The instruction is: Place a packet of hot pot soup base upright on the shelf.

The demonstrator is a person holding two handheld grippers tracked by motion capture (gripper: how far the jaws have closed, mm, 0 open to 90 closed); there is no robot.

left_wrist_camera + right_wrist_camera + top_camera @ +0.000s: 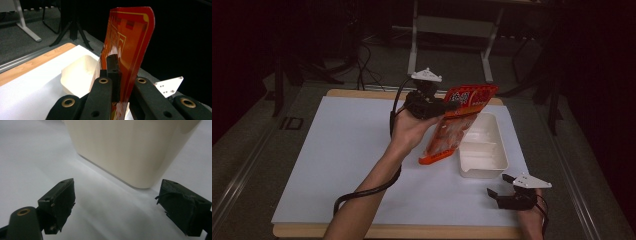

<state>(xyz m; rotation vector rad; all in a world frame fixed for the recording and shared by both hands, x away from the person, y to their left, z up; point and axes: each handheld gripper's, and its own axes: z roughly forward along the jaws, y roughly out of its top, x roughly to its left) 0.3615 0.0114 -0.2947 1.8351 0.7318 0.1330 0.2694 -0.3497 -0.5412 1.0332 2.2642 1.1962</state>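
Note:
My left gripper (pixel 443 106) is shut on an orange-red food pouch (pixel 455 124), held tilted above the table with its bottom edge low beside the tray. In the left gripper view the pouch (pixel 130 42) stands on edge between the jaws of the left gripper (pixel 119 75). A cream plastic tray (pixel 492 150) lies on the white mat, just right of the pouch. My right gripper (pixel 501 185) rests near the front right of the mat, open, pointing at the tray's near end. In the right gripper view the tray wall (pixel 125 147) rises close ahead of the right gripper (pixel 120 202), with nothing between the jaws.
The white mat (pixel 337 150) covers a wooden table, whose edge shows at the front (pixel 387 232). A metal desk frame (pixel 452 30) stands behind the table on the dark floor. A black cable (pixel 362 192) trails from the left gripper along the forearm.

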